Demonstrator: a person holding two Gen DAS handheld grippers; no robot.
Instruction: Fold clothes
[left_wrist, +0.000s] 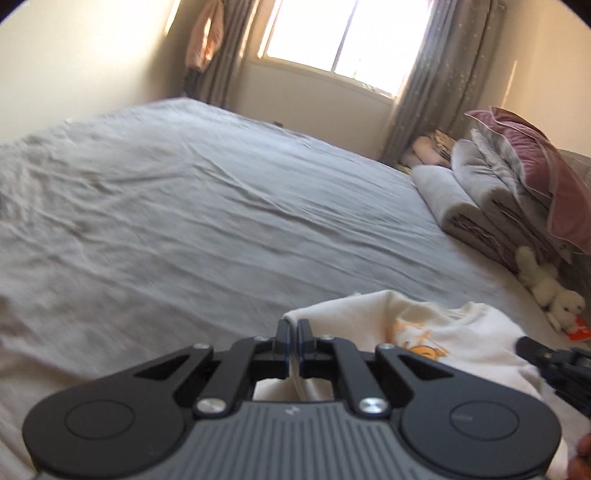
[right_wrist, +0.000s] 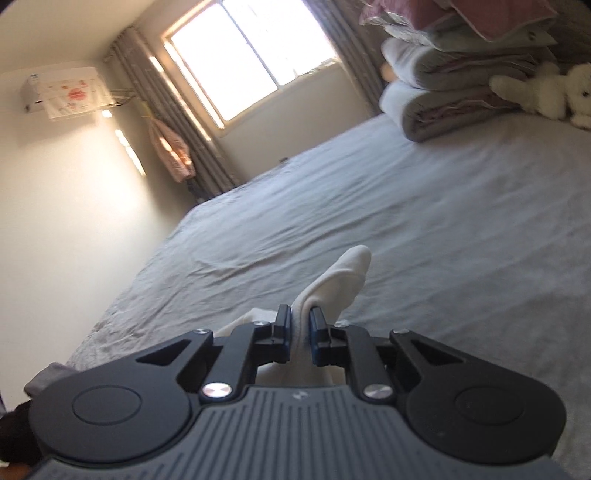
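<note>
A cream shirt with an orange cartoon print (left_wrist: 436, 332) is held above the grey bed sheet (left_wrist: 207, 206). My left gripper (left_wrist: 294, 325) is shut on the shirt's left edge. My right gripper (right_wrist: 300, 314) is shut on a bunched cream part of the same shirt (right_wrist: 343, 273), which sticks out past the fingertips. The right gripper also shows in the left wrist view (left_wrist: 554, 365) at the shirt's right side.
Folded grey blankets (left_wrist: 480, 199) and a pink pillow (left_wrist: 535, 166) are stacked at the bed's right side, with a white plush toy (left_wrist: 550, 291) beside them. A window with grey curtains (left_wrist: 343, 33) is behind the bed. An air conditioner (right_wrist: 62, 92) hangs on the wall.
</note>
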